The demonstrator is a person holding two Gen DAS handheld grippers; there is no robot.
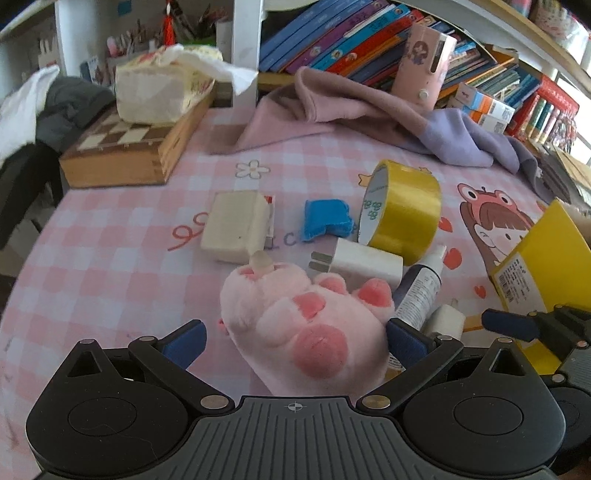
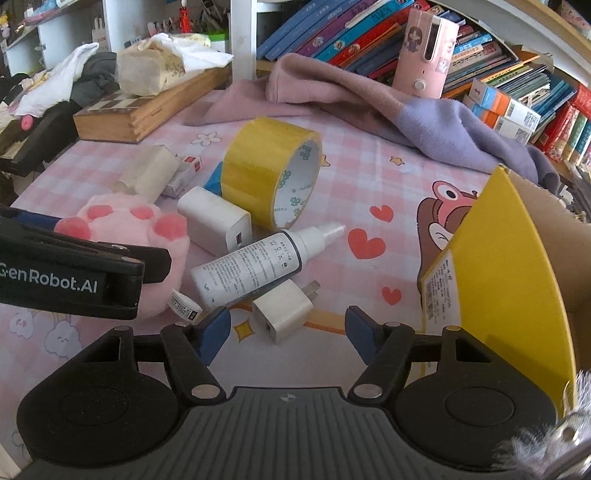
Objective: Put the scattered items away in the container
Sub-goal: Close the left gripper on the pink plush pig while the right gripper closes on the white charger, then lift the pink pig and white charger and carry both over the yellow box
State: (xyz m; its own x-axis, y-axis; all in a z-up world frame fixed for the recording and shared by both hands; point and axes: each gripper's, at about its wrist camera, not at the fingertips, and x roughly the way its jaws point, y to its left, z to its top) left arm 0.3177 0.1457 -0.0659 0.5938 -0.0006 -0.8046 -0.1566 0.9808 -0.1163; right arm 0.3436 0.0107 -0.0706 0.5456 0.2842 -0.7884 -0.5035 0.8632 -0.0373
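Observation:
A pink plush paw (image 1: 303, 325) lies between the fingers of my open left gripper (image 1: 295, 341); it also shows at the left of the right wrist view (image 2: 125, 229). My right gripper (image 2: 288, 332) is open around a small white plug adapter (image 2: 282, 308). A white spray bottle (image 2: 255, 262), a large white charger (image 2: 214, 225), a yellow tape roll (image 2: 266, 166), a blue cloth piece (image 1: 325, 218) and a cream box (image 1: 236, 229) lie scattered on the pink checked tablecloth (image 1: 110, 258). The yellow cardboard container (image 2: 517, 266) stands at the right.
A wooden chess box (image 1: 129, 147) with a tissue pack (image 1: 159, 92) sits at the back left. A pink and purple garment (image 2: 369, 99) lies at the back, before a shelf of books (image 2: 369, 33) and a pink cylinder (image 2: 424, 51).

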